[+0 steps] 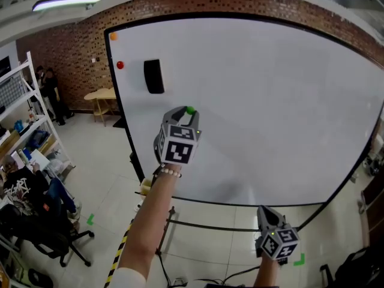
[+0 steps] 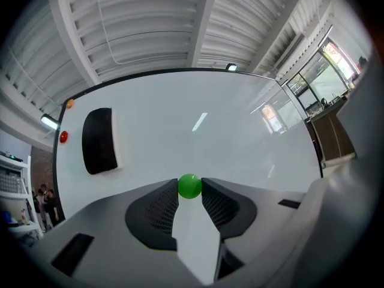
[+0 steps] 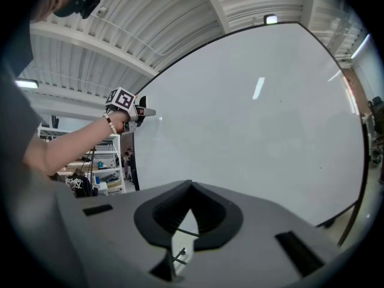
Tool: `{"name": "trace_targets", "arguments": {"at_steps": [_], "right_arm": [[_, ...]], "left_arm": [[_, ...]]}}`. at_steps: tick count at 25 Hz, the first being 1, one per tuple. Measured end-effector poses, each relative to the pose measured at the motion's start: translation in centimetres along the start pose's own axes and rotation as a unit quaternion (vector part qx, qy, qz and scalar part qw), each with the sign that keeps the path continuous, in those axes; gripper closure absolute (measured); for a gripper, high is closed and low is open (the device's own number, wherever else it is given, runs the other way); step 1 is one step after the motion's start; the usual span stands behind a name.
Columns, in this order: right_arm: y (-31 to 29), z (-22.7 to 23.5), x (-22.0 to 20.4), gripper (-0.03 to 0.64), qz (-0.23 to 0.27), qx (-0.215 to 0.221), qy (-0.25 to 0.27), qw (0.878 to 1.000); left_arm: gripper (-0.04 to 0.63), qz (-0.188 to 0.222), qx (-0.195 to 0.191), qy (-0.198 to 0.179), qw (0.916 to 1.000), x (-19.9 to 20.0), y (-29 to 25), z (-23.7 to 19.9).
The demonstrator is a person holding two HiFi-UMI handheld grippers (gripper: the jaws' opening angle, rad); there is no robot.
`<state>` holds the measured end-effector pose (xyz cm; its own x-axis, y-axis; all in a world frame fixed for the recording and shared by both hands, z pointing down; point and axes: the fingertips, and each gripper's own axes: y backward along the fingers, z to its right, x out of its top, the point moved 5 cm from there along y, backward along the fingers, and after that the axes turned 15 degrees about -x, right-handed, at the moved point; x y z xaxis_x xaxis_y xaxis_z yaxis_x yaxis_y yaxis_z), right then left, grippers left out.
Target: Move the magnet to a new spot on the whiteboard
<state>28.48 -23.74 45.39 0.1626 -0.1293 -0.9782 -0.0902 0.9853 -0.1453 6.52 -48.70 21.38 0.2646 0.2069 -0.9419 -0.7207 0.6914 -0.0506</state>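
Pinching between its ribbed dark pads, the left gripper (image 2: 190, 192) is closed on the green magnet (image 2: 189, 185) at the jaw tips. Magnet: small, glossy, smooth, round like a ball; no long axis or facing can be told. It sits before the white, glossy whiteboard (image 2: 240, 131), lower right of the black eraser (image 2: 99, 140); contact with the board unclear. Right gripper (image 3: 191, 183), held low, has its jaws together and empty.

Workshop-like lab, brick wall (image 1: 66, 53), metal shelving (image 1: 34, 95), large whiteboard (image 1: 258, 101), ribbed ceiling (image 2: 144, 23), strip light (image 1: 66, 3), office chair (image 1: 60, 239)
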Motion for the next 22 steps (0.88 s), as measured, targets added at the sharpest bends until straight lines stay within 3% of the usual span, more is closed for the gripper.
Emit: {"name": "trace_targets", "arguments": {"at_steps": [8, 22], "right_arm": [[-0.2, 0.3, 0.1, 0.606, 0.003, 0.000, -0.005, 1.000], [0.0, 1.4, 0.1, 0.606, 0.004, 0.000, -0.012, 1.000]], "left_arm": [[0.474, -0.017, 0.009, -0.026, 0.9995, 0.7, -2.0, -0.6], [0.474, -0.042, 0.023, -0.035, 0.9983, 0.6, -3.5, -0.9]]}}
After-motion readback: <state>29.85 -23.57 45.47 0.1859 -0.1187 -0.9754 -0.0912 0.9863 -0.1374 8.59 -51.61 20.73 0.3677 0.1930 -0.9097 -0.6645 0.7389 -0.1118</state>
